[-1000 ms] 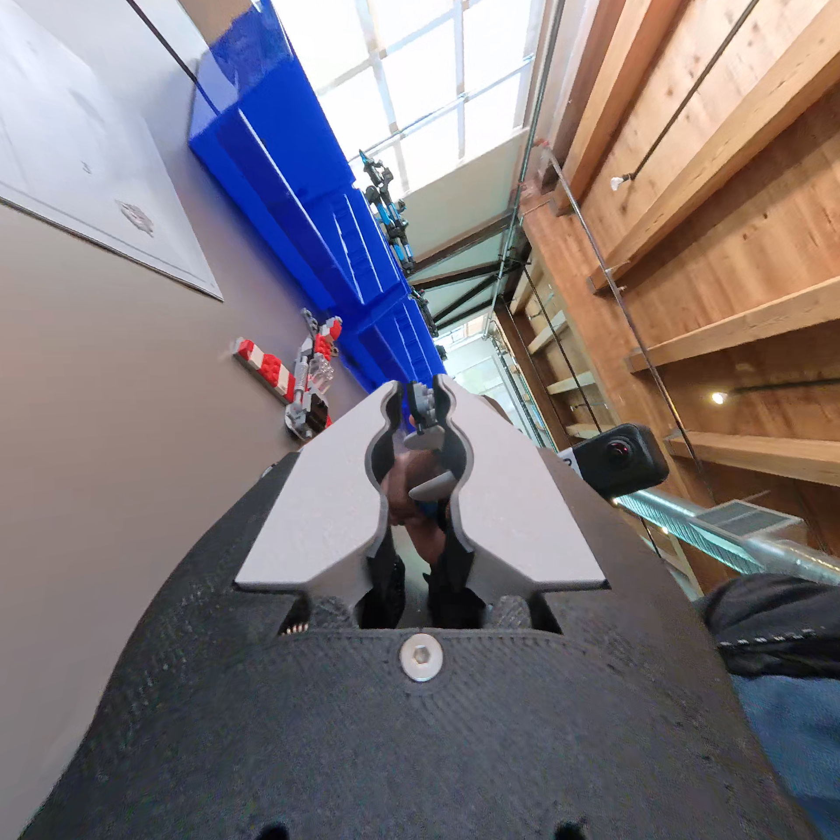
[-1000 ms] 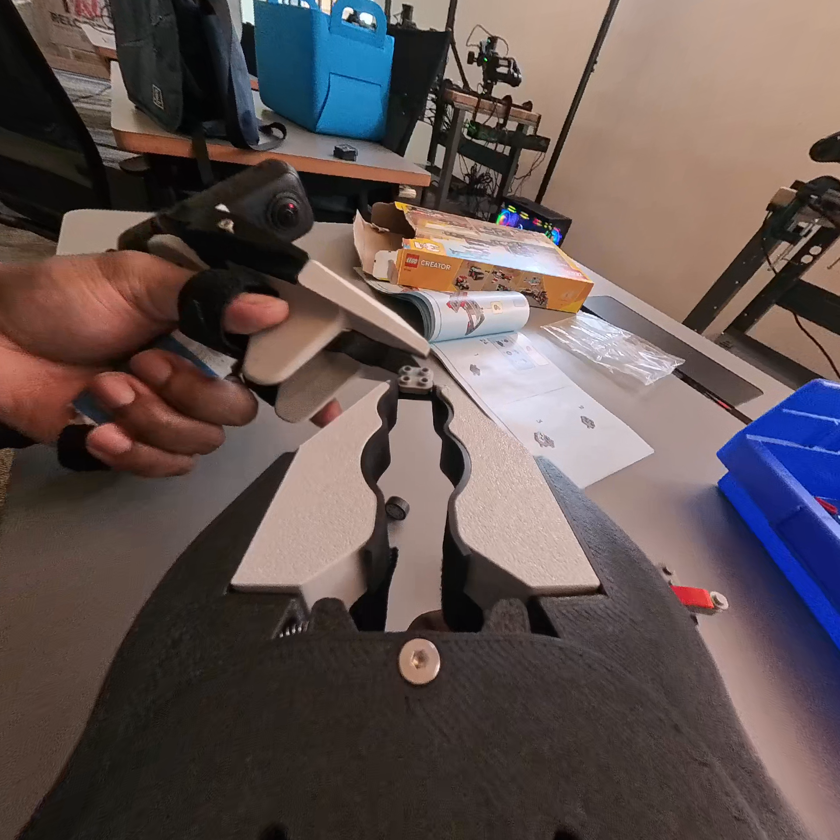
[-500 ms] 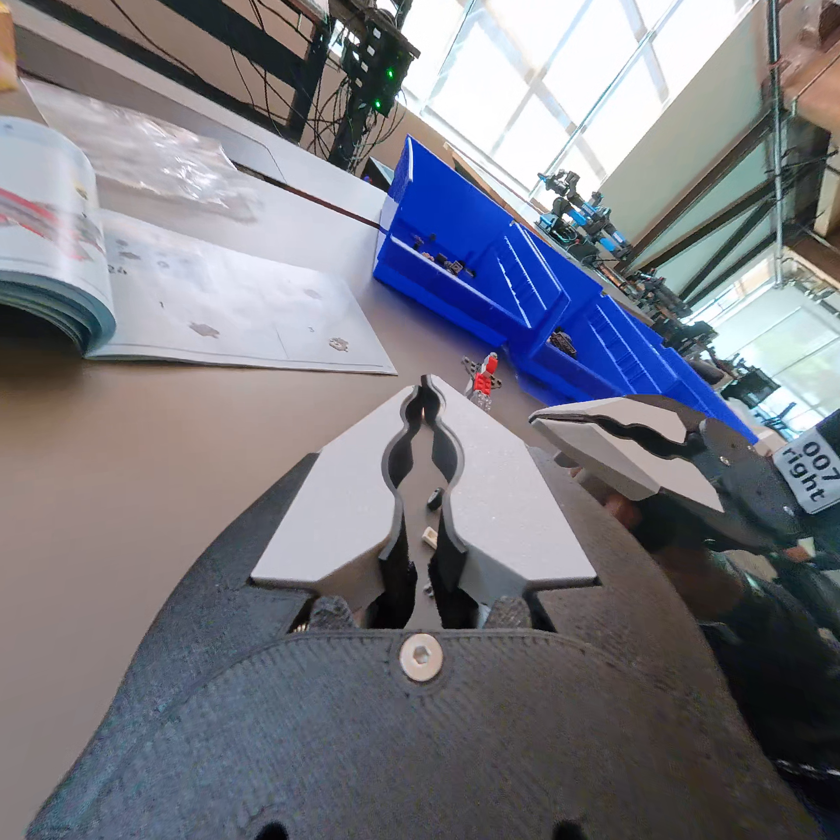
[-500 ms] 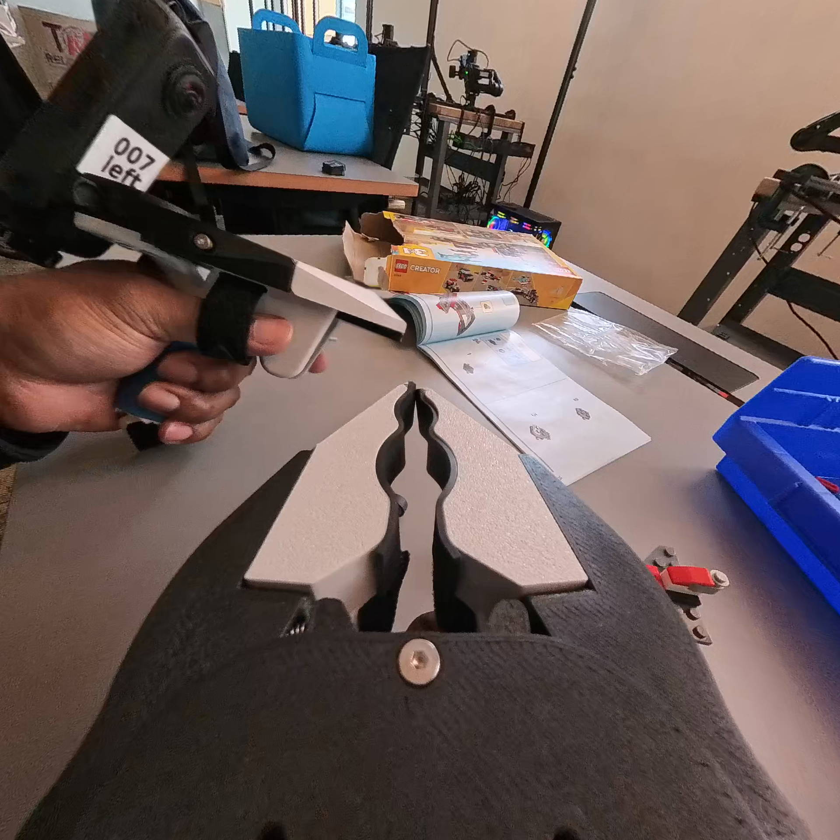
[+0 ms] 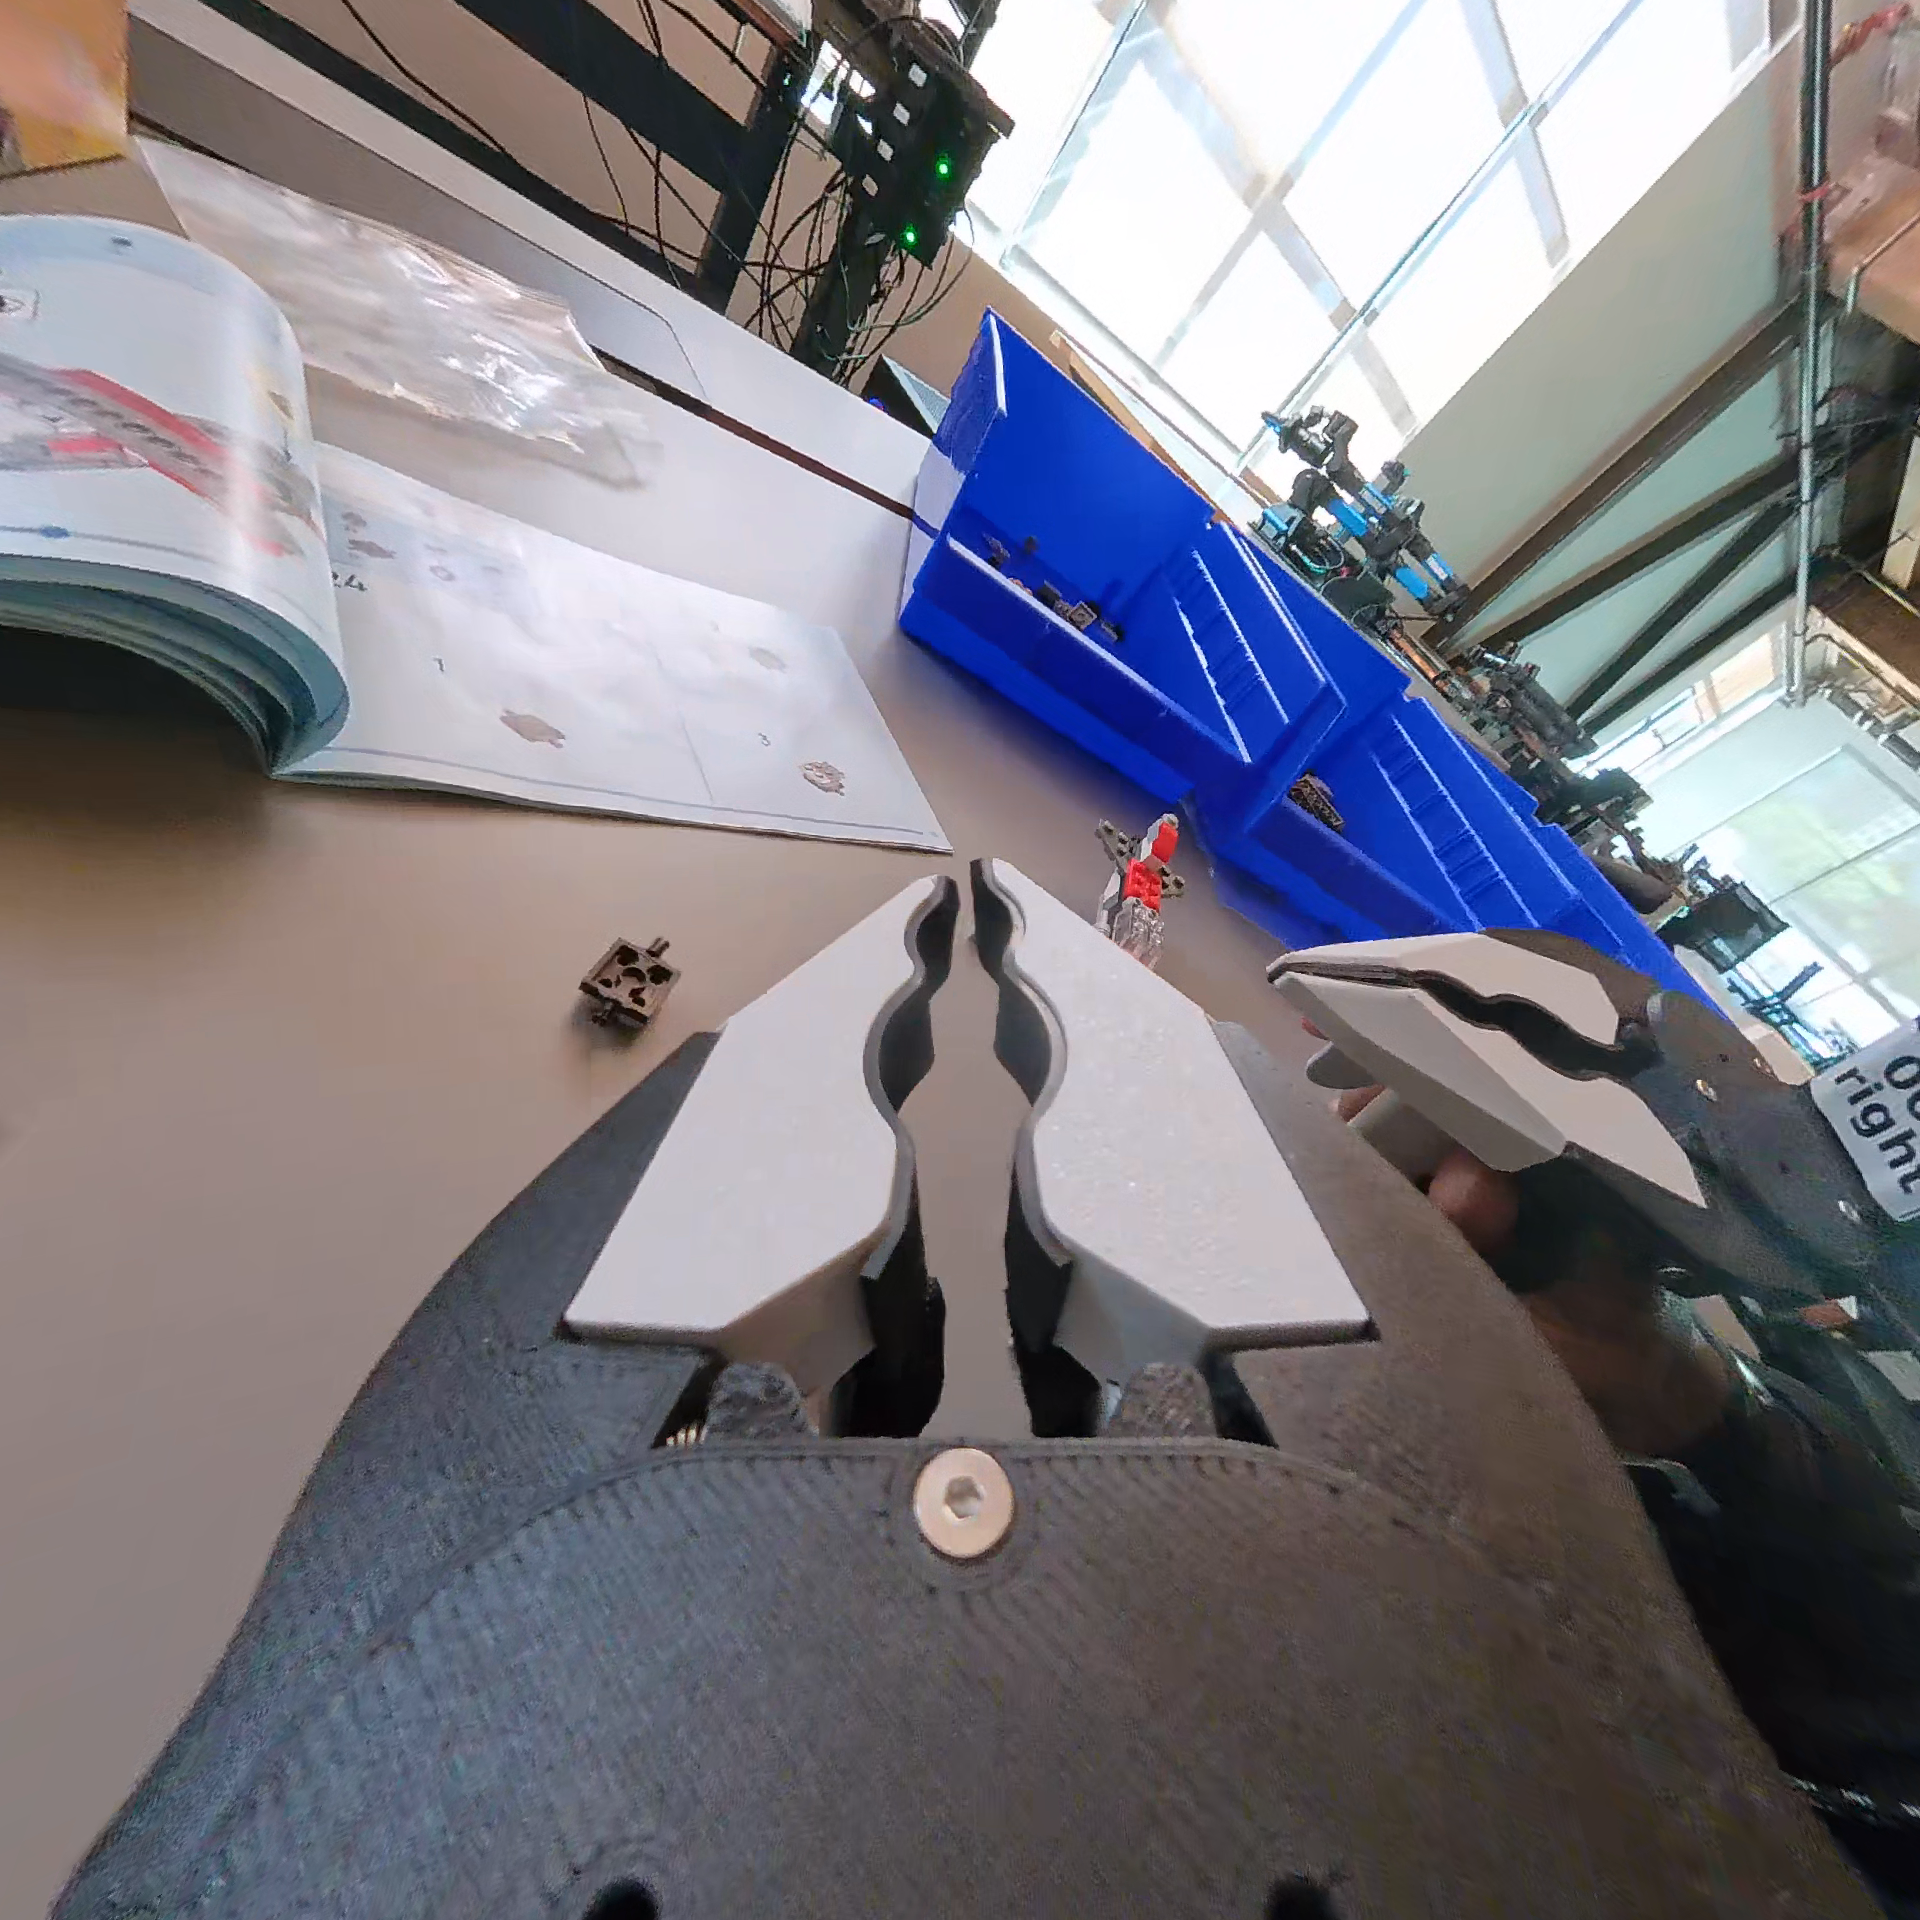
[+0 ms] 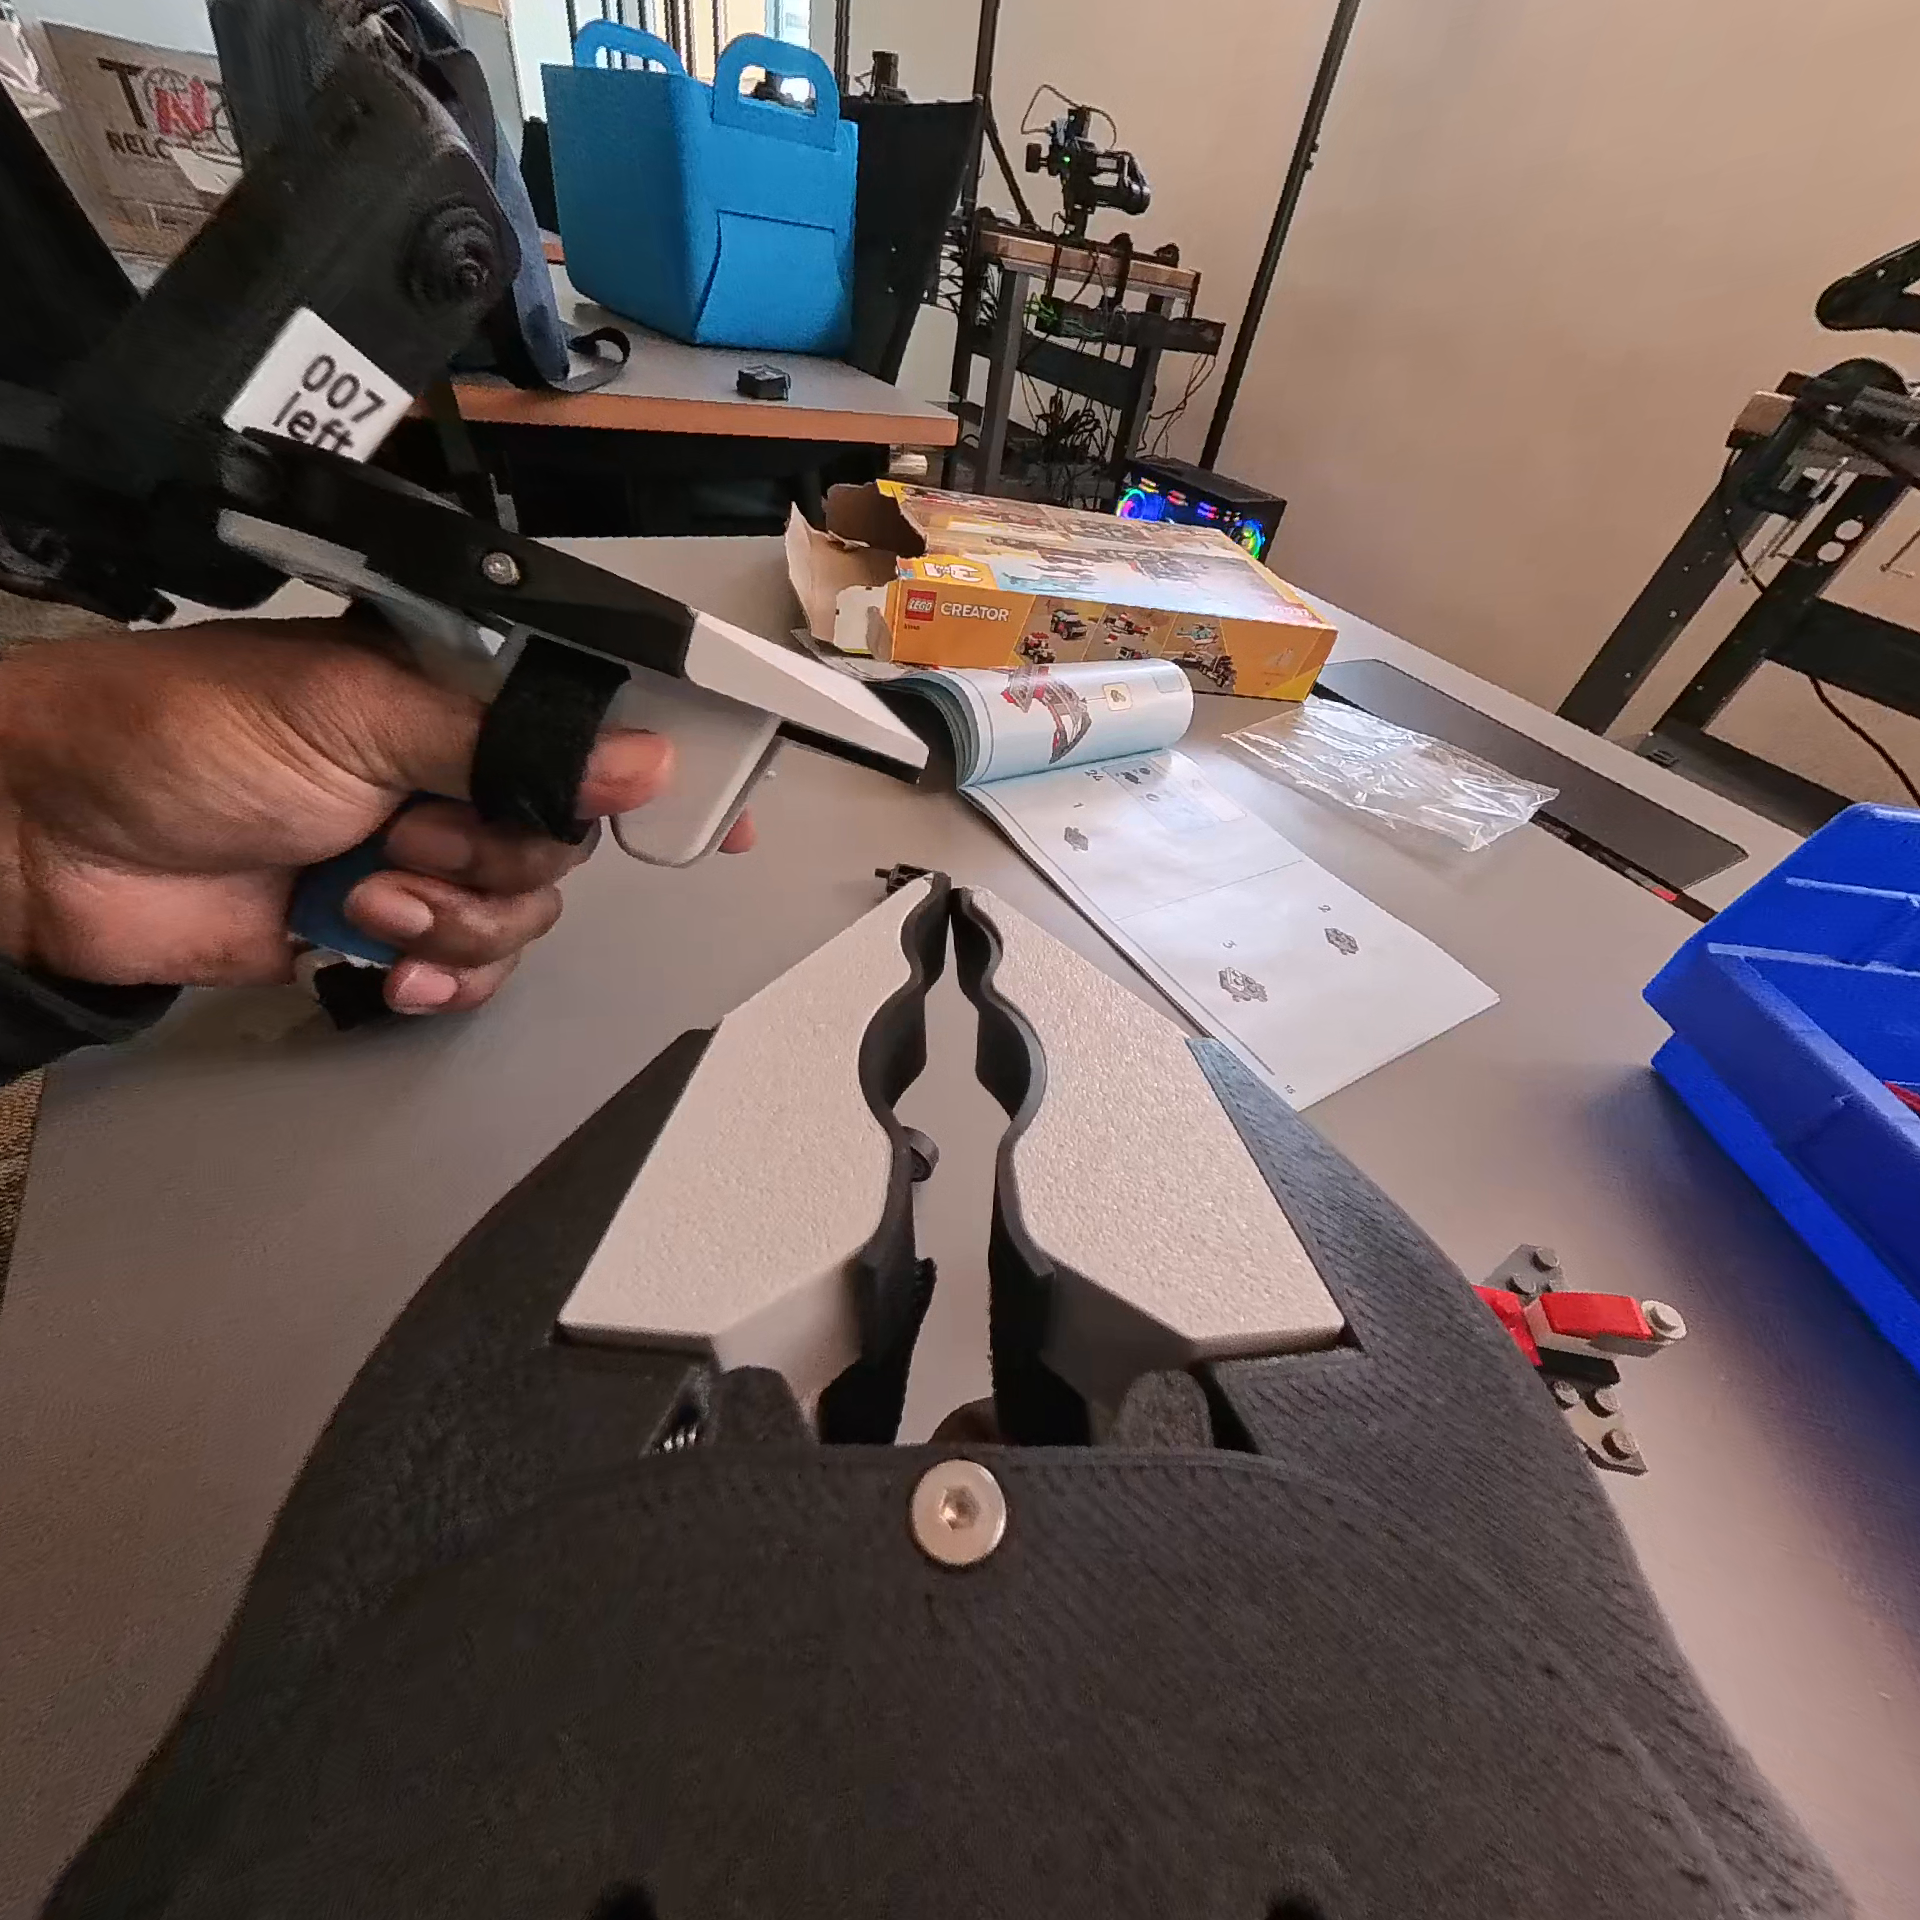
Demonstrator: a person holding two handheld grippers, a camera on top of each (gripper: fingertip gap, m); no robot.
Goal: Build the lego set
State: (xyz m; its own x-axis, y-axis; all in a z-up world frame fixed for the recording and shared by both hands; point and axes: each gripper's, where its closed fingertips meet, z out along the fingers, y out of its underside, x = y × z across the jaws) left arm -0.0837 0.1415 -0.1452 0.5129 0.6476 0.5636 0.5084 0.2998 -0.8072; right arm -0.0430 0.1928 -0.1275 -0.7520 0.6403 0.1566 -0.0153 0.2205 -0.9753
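Note:
A small dark grey lego piece (image 5: 627, 982) lies loose on the grey table, left of my left gripper (image 5: 961, 891), which is shut and empty. In the right wrist view the same piece (image 6: 899, 876) peeks out just beyond my right gripper (image 6: 951, 902), also shut and empty. A red and grey lego assembly (image 5: 1138, 894) lies near the blue bins; it also shows in the right wrist view (image 6: 1569, 1340). A tiny black round part (image 6: 923, 1153) shows on the table through the right fingers' gap. A hand holds the left gripper (image 6: 914, 753) above the table.
An open instruction booklet (image 6: 1195, 883) lies ahead, with a yellow lego box (image 6: 1101, 603) and a clear plastic bag (image 6: 1382, 769) behind it. Blue parts bins (image 5: 1143, 644) stand to the right, also in the right wrist view (image 6: 1808, 1039). The right gripper (image 5: 1288, 971) hovers beside the left. My left gripper is the nearer one to the small dark grey lego piece (image 5: 627, 982): about 7 centimeters, against 15 centimeters.
A second ago both grippers held the small grey piece between them in the air. Now it lies on the table, both grippers are shut and empty, and the left one points back down at the table.

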